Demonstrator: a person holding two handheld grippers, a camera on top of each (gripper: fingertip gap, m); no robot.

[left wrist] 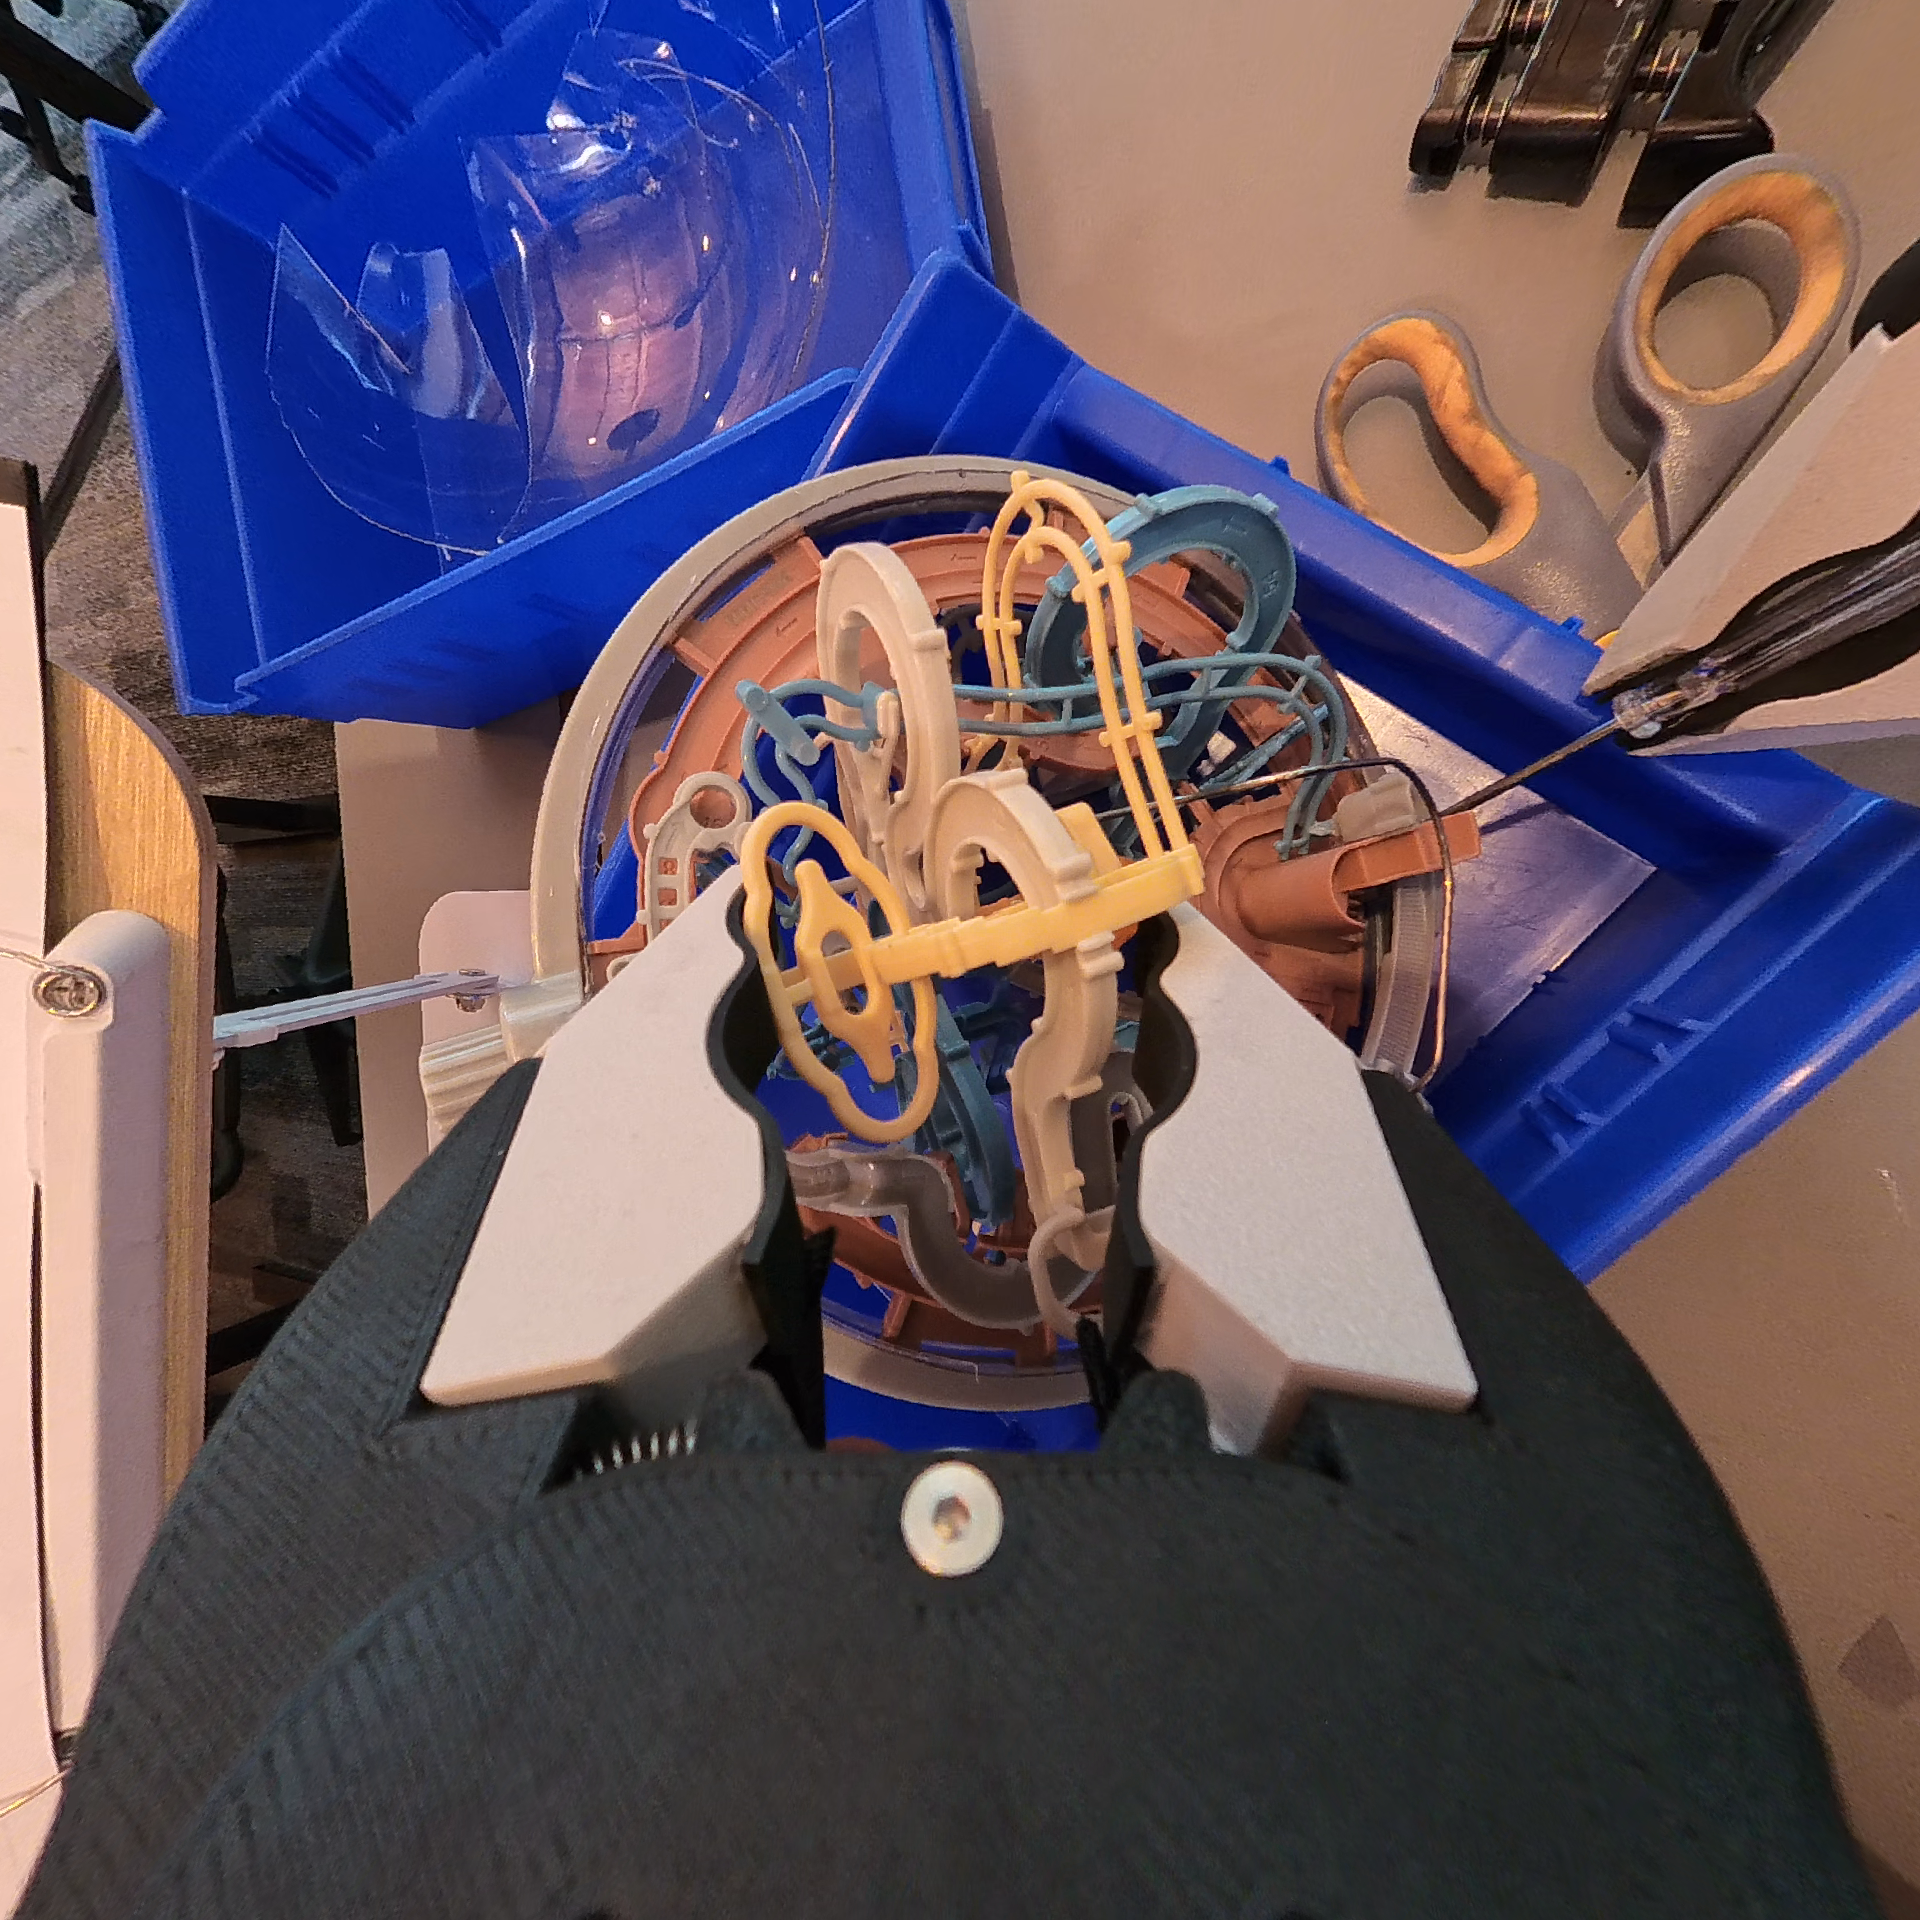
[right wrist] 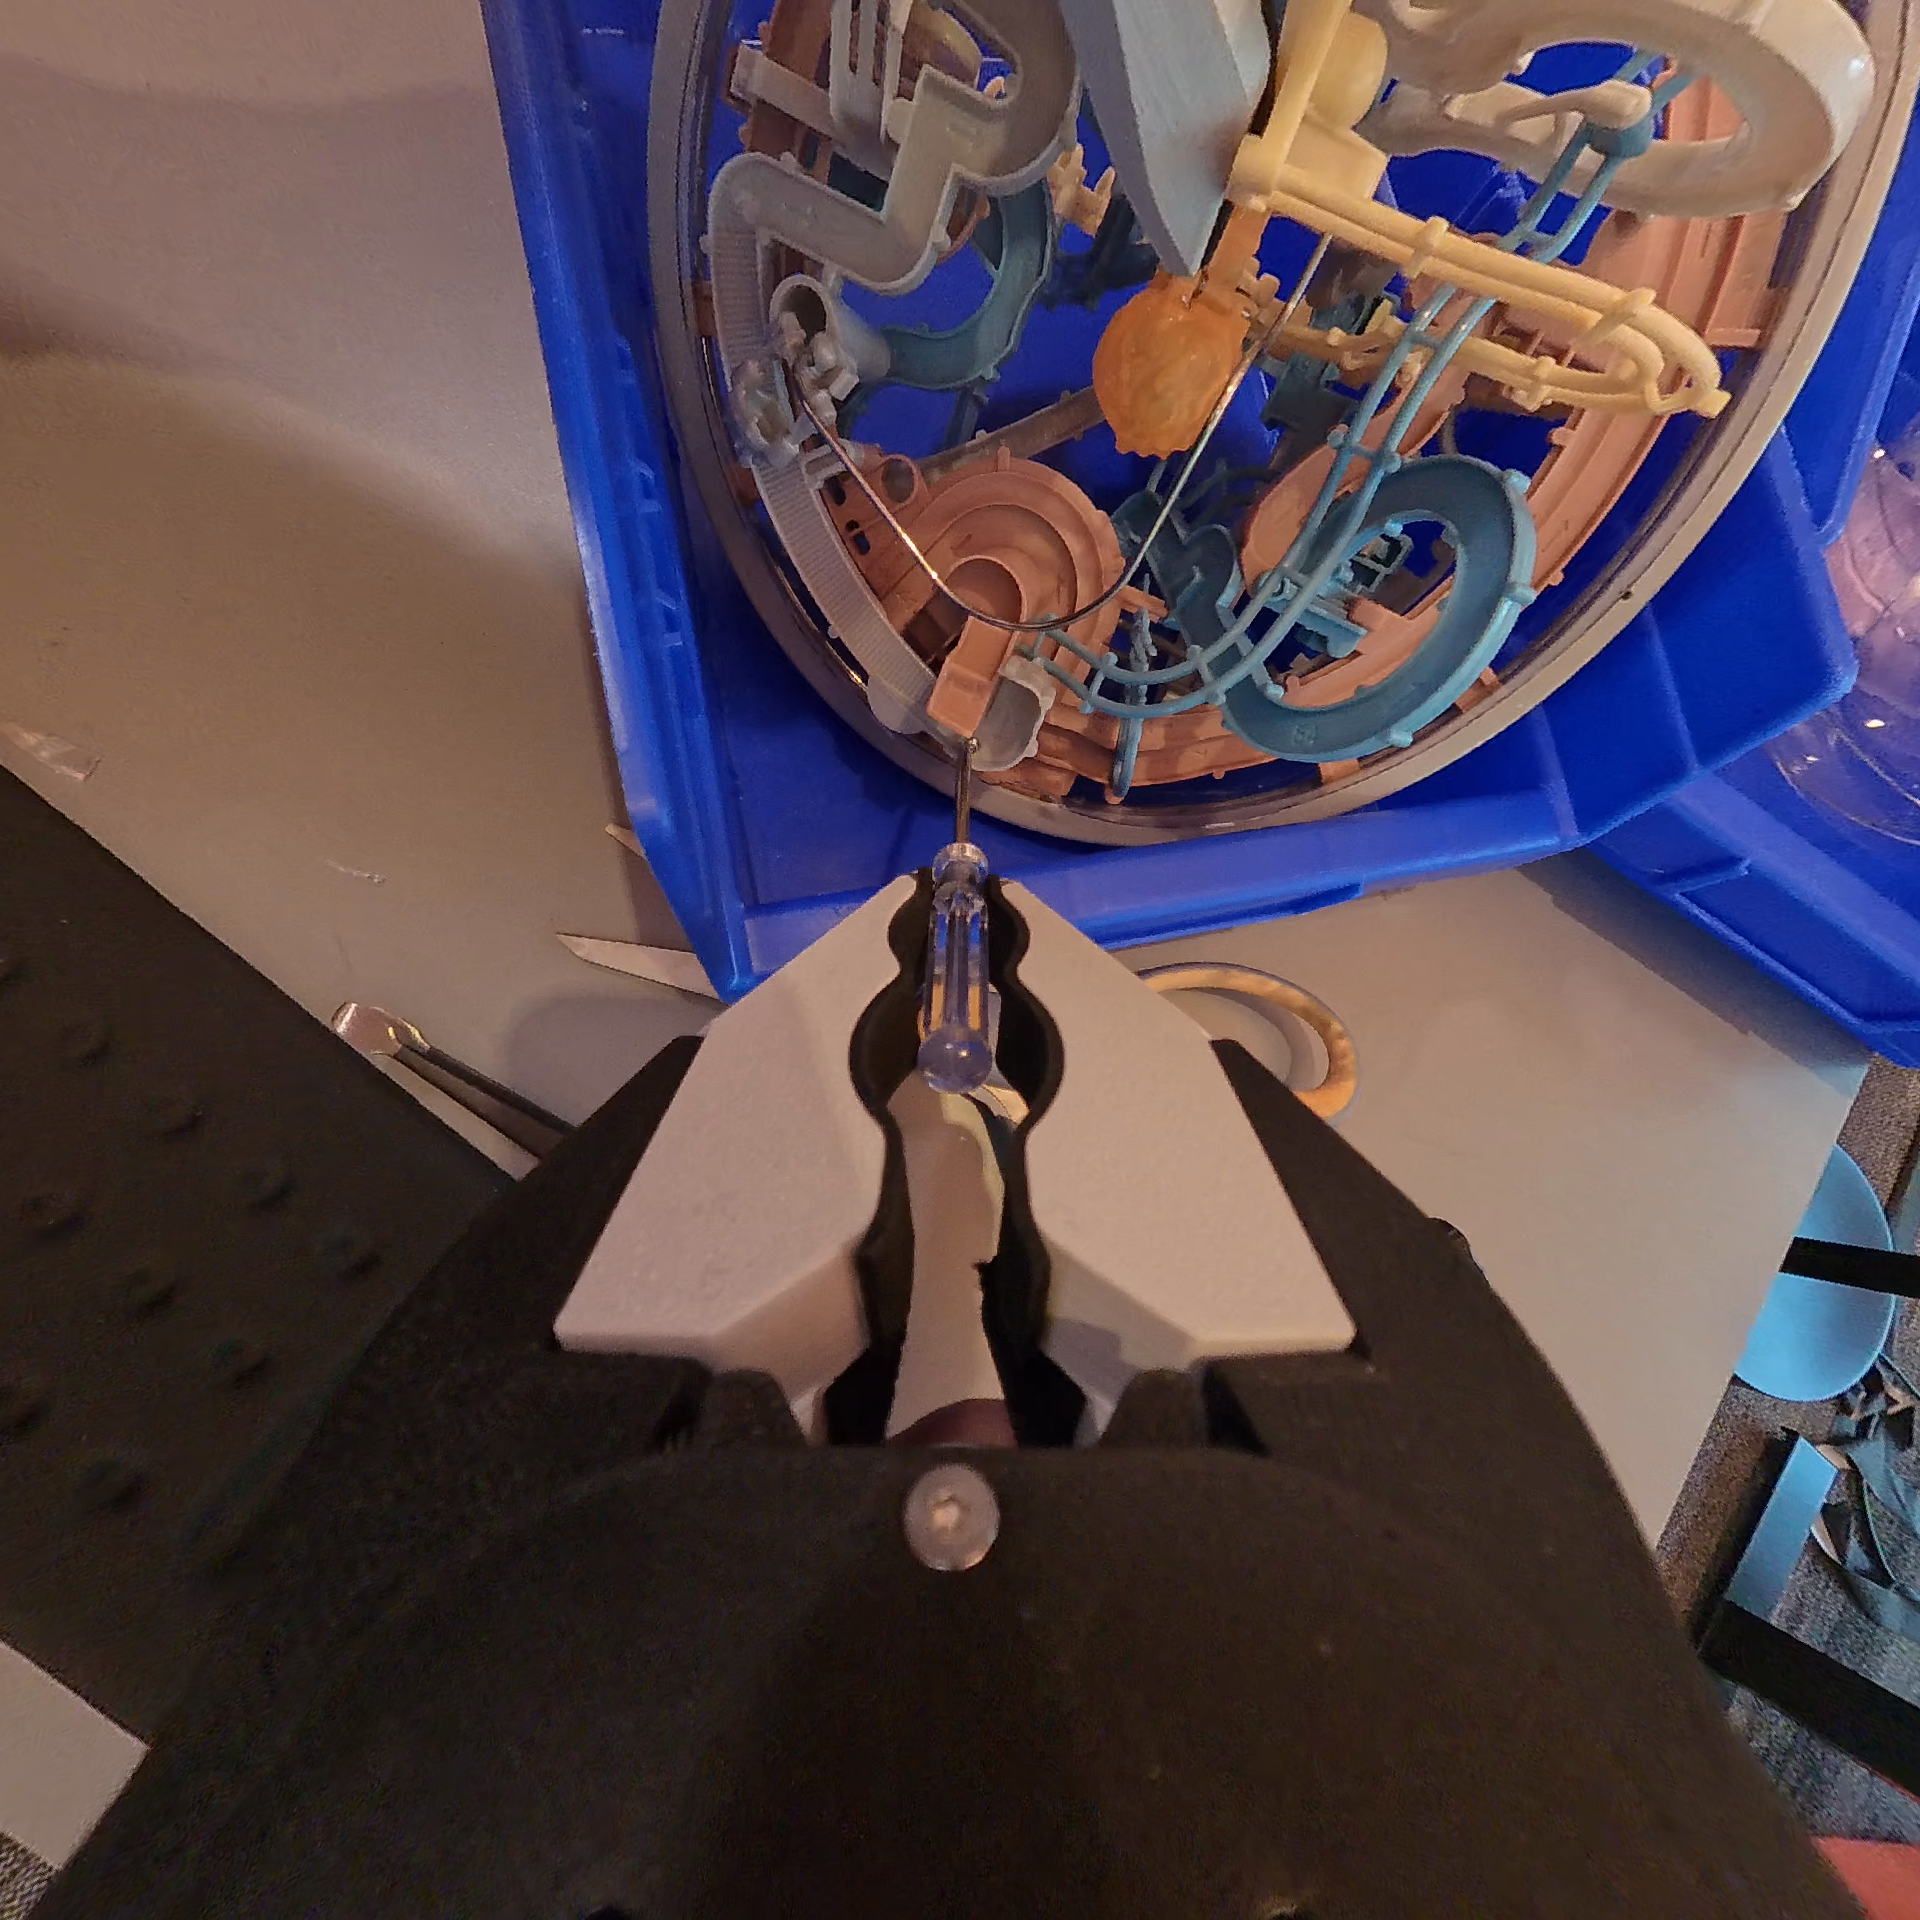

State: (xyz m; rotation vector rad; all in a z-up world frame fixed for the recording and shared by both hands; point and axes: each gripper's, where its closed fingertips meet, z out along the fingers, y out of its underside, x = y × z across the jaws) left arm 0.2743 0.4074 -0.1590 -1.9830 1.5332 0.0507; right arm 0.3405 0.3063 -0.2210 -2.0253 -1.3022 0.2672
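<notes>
OK, L gripper (left wrist: 951,914) sits at centre, jaws half spread around the maze ball's (left wrist: 582,748) yellow track (left wrist: 997,930); can't tell if the pads really bite. The ball, top dome off, lies in the blue bin (left wrist: 1621,997). R gripper (right wrist: 956,883) comes in from 3 o'clock, pressed together on a clear-handled pick (right wrist: 954,987), its tip touching the brown ramp end (right wrist: 961,701) at the grey rim. Clear domes (left wrist: 582,301) are in the 2nd bin at 11 o'clock, scissors (left wrist: 1455,457) at 1 o'clock.

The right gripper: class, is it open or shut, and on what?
Shut. The right gripper has both grey fingers pressed against a clear-handled hook tool, its wire reaching the maze ball.
</notes>
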